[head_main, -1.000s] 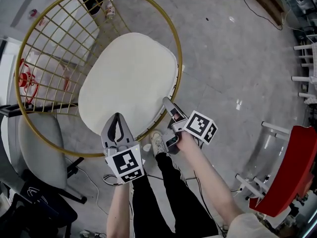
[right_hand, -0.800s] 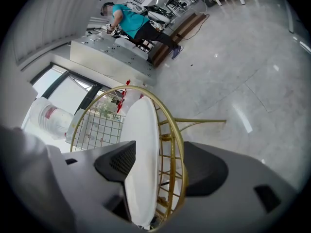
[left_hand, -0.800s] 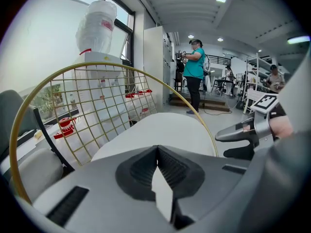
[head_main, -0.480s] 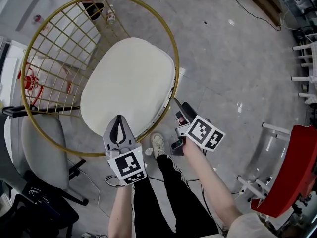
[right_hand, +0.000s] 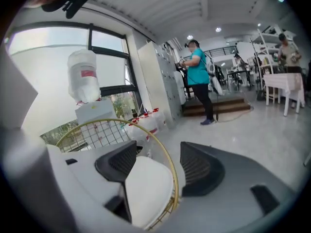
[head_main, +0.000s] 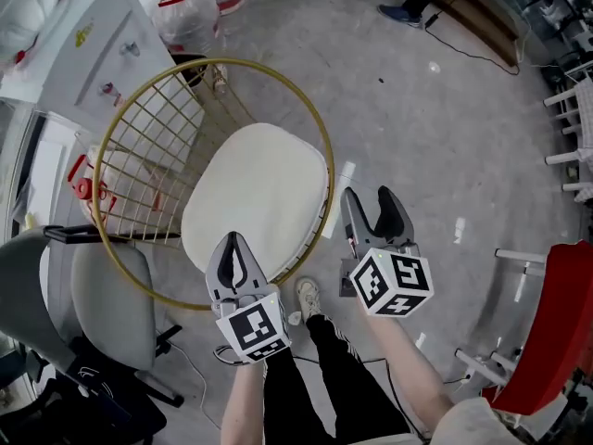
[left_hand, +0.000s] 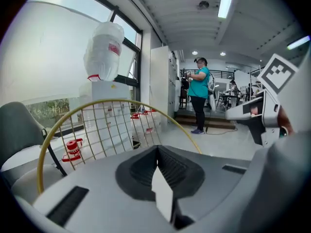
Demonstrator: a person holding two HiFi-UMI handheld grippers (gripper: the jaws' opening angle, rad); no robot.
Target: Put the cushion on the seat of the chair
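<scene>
A white oval cushion (head_main: 255, 193) lies on the seat of the round gold wire chair (head_main: 139, 156). In the head view my left gripper (head_main: 232, 241) hovers over the chair's near rim, jaws shut with nothing in them. To the right of the rim my right gripper (head_main: 371, 200) is open and empty, above the floor. In the right gripper view the cushion (right_hand: 148, 188) and gold rim (right_hand: 167, 174) show between the spread jaws. The left gripper view looks over the shut jaws at the chair's wire back (left_hand: 112, 125) and catches the right gripper (left_hand: 260, 118) at its right.
A grey office chair (head_main: 102, 295) stands close on the left of the gold chair, with white cabinets (head_main: 93, 44) behind. A red chair (head_main: 556, 332) is at the far right. My own legs and a shoe (head_main: 309, 297) are below. A person in a teal shirt (left_hand: 199, 86) stands far off.
My right gripper has come away from the chair's near rim to the right, and its jaws now stand apart. Both grippers sit farther back from the cushion, which stays on the seat.
</scene>
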